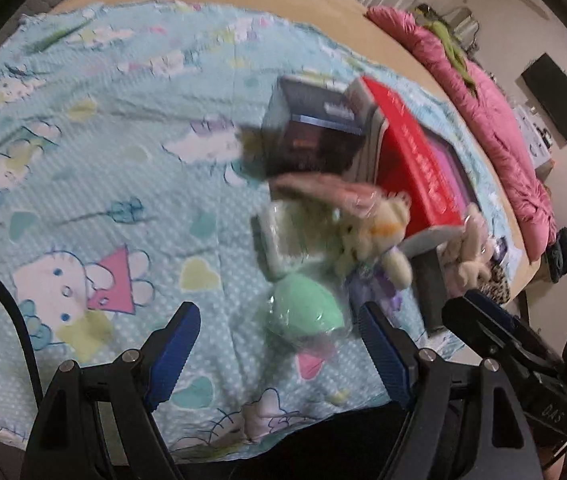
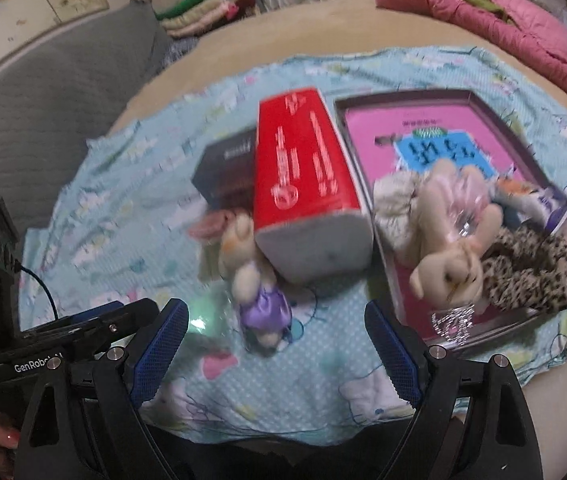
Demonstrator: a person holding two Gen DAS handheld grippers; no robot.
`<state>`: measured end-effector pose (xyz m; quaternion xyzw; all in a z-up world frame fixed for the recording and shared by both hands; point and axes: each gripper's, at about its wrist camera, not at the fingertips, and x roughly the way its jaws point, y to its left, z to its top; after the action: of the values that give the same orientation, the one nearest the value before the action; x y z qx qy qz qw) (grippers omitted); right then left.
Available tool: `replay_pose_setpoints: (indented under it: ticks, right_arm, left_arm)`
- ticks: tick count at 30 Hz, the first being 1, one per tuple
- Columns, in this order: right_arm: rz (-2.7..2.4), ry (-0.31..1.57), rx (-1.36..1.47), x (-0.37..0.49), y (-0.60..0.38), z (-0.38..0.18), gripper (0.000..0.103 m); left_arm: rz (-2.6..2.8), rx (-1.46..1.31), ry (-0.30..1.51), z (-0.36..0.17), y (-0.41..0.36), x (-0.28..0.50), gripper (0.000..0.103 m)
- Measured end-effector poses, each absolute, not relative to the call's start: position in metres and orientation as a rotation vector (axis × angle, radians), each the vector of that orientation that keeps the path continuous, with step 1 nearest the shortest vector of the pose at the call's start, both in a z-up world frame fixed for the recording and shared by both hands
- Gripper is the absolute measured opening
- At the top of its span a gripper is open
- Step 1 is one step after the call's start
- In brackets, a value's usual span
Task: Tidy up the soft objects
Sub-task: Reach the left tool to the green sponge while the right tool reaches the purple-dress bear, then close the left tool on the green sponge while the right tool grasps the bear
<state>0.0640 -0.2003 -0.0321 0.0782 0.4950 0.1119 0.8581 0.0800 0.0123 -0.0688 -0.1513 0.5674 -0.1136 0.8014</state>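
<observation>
My left gripper [image 1: 279,336] hangs open just above a mint-green soft ball [image 1: 303,316] in clear wrap, nothing between its blue pads. Beyond the ball lies a cream plush bunny in a purple dress [image 1: 367,240]. My right gripper [image 2: 277,332] is open too, with the same bunny [image 2: 251,276] lying just ahead of its fingertips. To the right a shallow tray with a pink floor [image 2: 463,96] holds a beige plush [image 2: 451,256], a leopard-print scrunchie [image 2: 531,268] and a cream fuzzy piece [image 2: 395,200]. Both views are motion-blurred.
A red box [image 2: 307,184] and a dark box [image 2: 227,172] stand between the bunny and the tray on a light-blue cartoon-print cloth [image 2: 115,208] spread over a bed. A pink quilt [image 2: 523,24] lies at the far right, a grey mattress [image 2: 63,92] at the left.
</observation>
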Motion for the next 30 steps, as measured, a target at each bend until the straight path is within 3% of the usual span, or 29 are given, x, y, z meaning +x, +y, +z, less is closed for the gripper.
replay_pose_setpoints:
  ticks: [12, 16, 22, 27, 30]
  right_arm:
    - [0.250, 1.095, 0.171, 0.081, -0.198, -0.057, 0.090]
    - [0.269, 1.114, 0.175, 0.091, -0.190, -0.063, 0.087]
    - [0.264, 1.163, 0.180, 0.105, -0.177, -0.080, 0.063]
    - [0.290, 1.182, 0.208, 0.111, -0.173, -0.091, 0.039]
    - [0.302, 1.170, 0.209, 0.111, -0.172, -0.092, 0.034]
  left_arm:
    - [-0.293, -0.358, 1.303, -0.107, -0.004, 0.098, 0.077]
    - [-0.300, -0.345, 1.302, -0.116, -0.006, 0.102, 0.068]
    - [-0.329, -0.391, 1.290, -0.121, 0.008, 0.103, 0.051]
    - [-0.354, -0.401, 1.284, -0.120, 0.015, 0.102, 0.050]
    - [-0.362, -0.416, 1.275, -0.118, 0.021, 0.102, 0.052]
